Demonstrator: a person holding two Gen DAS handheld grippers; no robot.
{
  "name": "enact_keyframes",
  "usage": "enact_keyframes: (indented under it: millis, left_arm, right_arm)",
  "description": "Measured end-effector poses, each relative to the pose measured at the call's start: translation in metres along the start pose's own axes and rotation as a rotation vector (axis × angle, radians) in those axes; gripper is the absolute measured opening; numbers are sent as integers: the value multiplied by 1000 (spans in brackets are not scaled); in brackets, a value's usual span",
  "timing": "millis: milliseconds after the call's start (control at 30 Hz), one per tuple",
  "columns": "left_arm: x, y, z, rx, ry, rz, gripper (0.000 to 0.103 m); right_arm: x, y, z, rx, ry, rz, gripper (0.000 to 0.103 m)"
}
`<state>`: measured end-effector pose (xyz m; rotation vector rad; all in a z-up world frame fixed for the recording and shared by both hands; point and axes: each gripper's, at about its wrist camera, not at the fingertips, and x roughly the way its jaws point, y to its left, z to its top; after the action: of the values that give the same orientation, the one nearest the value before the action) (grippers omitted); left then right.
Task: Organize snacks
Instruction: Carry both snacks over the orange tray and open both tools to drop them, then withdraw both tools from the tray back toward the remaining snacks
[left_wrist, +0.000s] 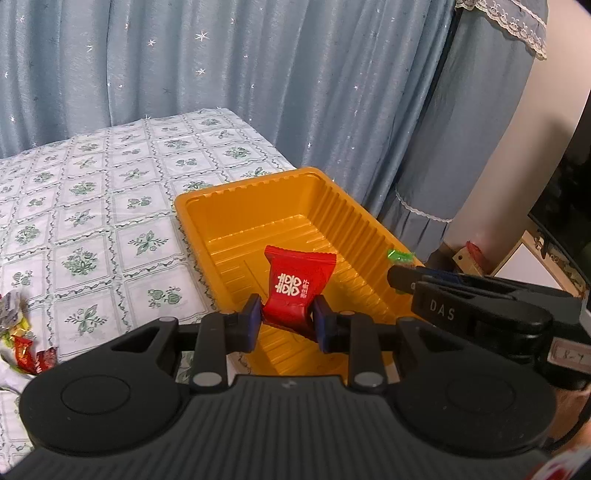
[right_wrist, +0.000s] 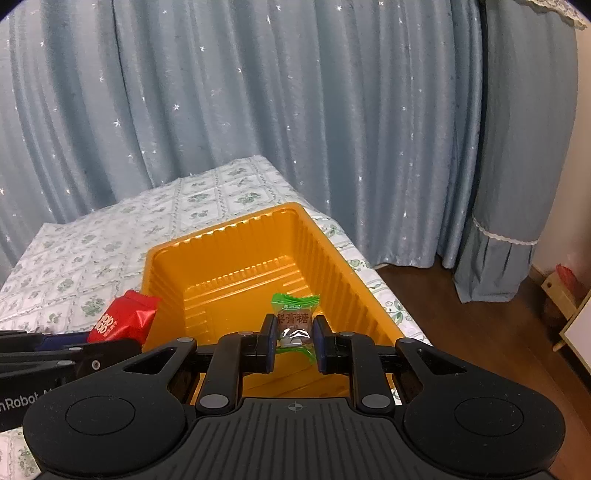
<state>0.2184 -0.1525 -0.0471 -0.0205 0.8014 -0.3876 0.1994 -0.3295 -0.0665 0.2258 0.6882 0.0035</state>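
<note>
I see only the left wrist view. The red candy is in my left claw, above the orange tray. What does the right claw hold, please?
Observer: The right claw is shut on a green-wrapped candy.
Operator: Is it above the orange tray too?
Observer: Yes, over the near right part.
Operator: Is any candy already in the tray?
Observer: No, the tray floor that the right view shows is bare.

Orange tray (right_wrist: 334, 258), red candy (left_wrist: 293, 291), green-wrapped candy (right_wrist: 294, 321), floral tablecloth (left_wrist: 92, 206).
</note>
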Motion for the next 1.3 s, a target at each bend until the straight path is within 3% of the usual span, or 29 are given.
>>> enact_keyframes:
  millis: [233, 300, 367, 900, 1033, 1067, 1167, 1300]
  left_arm:
    - [12, -6, 1, -1, 6, -17, 27]
    - [15, -8, 0, 3, -9, -20, 32]
    - [17, -7, -1, 5, -11, -18, 43]
    - [-18, 34, -25, -89, -29, 61, 43]
    - [-25, 40, -30, -108, -30, 70, 43]
    - [-27, 41, -31, -111, -30, 72, 43]
    - [-33, 46, -35, -119, -28, 76, 43]
    - [-42, 53, -41, -133, -30, 89, 43]
  right_arm:
    - [6, -7, 2, 23, 6, -6, 21]
    - [8, -6, 3, 27, 7, -7, 21]
    - [8, -6, 2, 31, 8, -9, 21]
    - [6, 1, 1, 41, 11, 25, 21]
    - [6, 6, 1, 35, 5, 72, 22]
    - [6, 7, 1, 34, 1, 75, 25]
    - [4, 10, 1, 32, -5, 67, 59]
    - [-2, 12, 0, 29, -14, 76, 59]
